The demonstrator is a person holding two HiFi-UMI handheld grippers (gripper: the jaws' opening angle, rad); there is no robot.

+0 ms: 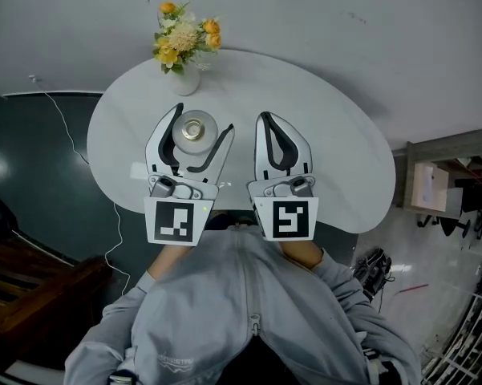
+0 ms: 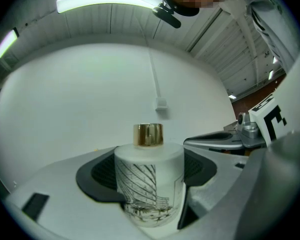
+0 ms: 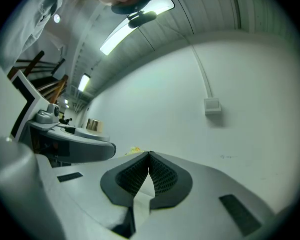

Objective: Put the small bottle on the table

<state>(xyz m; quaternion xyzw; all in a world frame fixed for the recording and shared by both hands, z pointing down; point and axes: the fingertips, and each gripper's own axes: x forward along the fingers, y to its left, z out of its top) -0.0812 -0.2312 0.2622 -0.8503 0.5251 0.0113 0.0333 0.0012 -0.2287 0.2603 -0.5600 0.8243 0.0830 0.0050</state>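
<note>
The small bottle [image 1: 196,128] is white and round with a gold cap and a line drawing on its side [image 2: 149,184]. It stands upright between the jaws of my left gripper [image 1: 202,120], which is shut on it, black pads pressing both sides [image 2: 149,170]. It is over the near left part of the white oval table [image 1: 329,143]; I cannot tell whether its base touches the top. My right gripper [image 1: 266,119] hangs just to the right, shut with nothing in it, its pads meeting [image 3: 150,156]. The bottle's gold cap [image 3: 93,124] shows at the left of the right gripper view.
A white vase of yellow and orange flowers [image 1: 184,50] stands at the table's back left, beyond the bottle. A dark floor with a white cable [image 1: 68,135] lies to the left. Wooden furniture [image 1: 433,183] stands at the right. The person's grey jacket [image 1: 241,311] is at the table's near edge.
</note>
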